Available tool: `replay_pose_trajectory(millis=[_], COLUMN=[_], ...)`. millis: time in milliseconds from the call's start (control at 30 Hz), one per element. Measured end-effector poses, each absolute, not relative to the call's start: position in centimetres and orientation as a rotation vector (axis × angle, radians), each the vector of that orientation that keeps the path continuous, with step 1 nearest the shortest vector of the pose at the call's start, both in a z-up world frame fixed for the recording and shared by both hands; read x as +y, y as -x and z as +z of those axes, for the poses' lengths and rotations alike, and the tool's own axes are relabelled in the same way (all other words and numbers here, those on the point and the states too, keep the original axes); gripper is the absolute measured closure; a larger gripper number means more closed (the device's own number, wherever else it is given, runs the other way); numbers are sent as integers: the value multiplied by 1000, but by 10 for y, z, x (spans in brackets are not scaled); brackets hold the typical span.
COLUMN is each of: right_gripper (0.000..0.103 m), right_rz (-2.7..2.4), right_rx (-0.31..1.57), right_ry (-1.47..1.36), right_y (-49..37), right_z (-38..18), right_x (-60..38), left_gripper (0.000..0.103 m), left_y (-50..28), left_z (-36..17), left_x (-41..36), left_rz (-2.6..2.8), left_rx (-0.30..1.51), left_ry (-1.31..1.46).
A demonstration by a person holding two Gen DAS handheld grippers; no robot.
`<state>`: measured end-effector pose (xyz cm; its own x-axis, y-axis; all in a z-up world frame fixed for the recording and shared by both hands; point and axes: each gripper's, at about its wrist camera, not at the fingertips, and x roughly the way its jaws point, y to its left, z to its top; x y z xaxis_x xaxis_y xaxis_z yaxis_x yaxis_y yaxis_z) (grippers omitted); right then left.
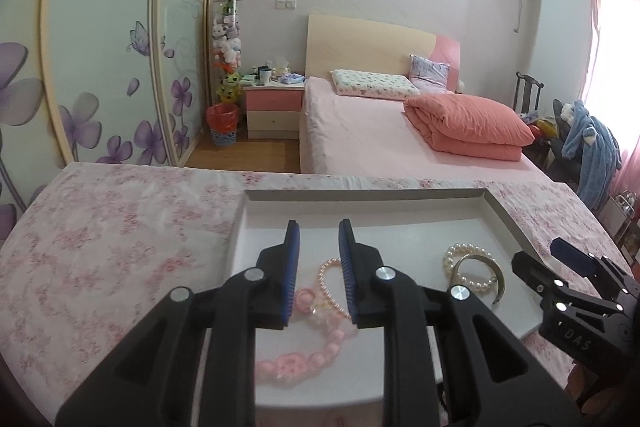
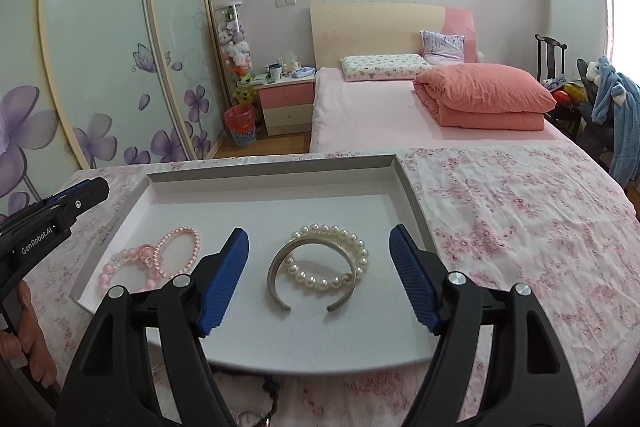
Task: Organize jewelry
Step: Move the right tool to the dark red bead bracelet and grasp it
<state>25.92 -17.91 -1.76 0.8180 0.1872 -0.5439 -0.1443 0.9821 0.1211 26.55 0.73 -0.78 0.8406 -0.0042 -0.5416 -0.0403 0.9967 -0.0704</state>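
1. A shallow white tray [image 2: 276,203] sits on a tabletop covered in a pink floral cloth [image 2: 520,219], with a bedroom behind it.
2. The right gripper [image 2: 320,283] hovers over the tray's near right part, its blue-padded fingers [image 2: 224,279] spread wide and holding nothing.
3. Between those fingers, on the tray floor, lies a white pearl bracelet [image 2: 340,255] overlapped by an open silver cuff [image 2: 280,275]; the two touch.
4. The left gripper [image 1: 319,275] hangs over the tray's near left part, its fingers [image 1: 292,267] parted by a narrow gap and pinching nothing.
5. Below that gap rest a thin pink bead bracelet [image 1: 330,287] and a chunkier pink bead bracelet [image 1: 304,359], touching each other; a small pink ring [image 1: 306,297] lies against them.
6. In the right wrist view, the same pink pieces cluster at the tray's left side, well apart from the pearl bracelet and cuff.
7. Far behind the tabletop stand a pink bed [image 2: 380,115] with a folded coral quilt [image 2: 484,95], a nightstand [image 2: 286,103] and a wardrobe [image 2: 112,47] with purple flower panels.
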Motion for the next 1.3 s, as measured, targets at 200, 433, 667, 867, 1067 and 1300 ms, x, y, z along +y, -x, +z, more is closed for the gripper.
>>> replay_pose_trajectory(millis=[200,433,667,867,1067,1300], right_gripper=[31,31,31,31,34,49], right_rz=[198,253,340,406,427,430], right_rx=[571,604,708,790,840,872], right_ry=[-62,-25,-9,53,122,167], right_y=[-230,-185,-144,-121,-115,-117], right_z=[-9,-15,-40,-62,-72,-78], right_x=[-181,-181,-179,-164,-148,-138], left_gripper=[79,72,63,56,53,52], left_y=[-232,-185,-152,-140,-134,-135], left_z=[-1,-1,-14,-24,-27,-32], left_x=[13,25,36,40,44,44], left_rz=[27,27,27,34,38,34], left_rx=[558,560,592,616,625,645], left_ry=[82,91,106,118,117,115])
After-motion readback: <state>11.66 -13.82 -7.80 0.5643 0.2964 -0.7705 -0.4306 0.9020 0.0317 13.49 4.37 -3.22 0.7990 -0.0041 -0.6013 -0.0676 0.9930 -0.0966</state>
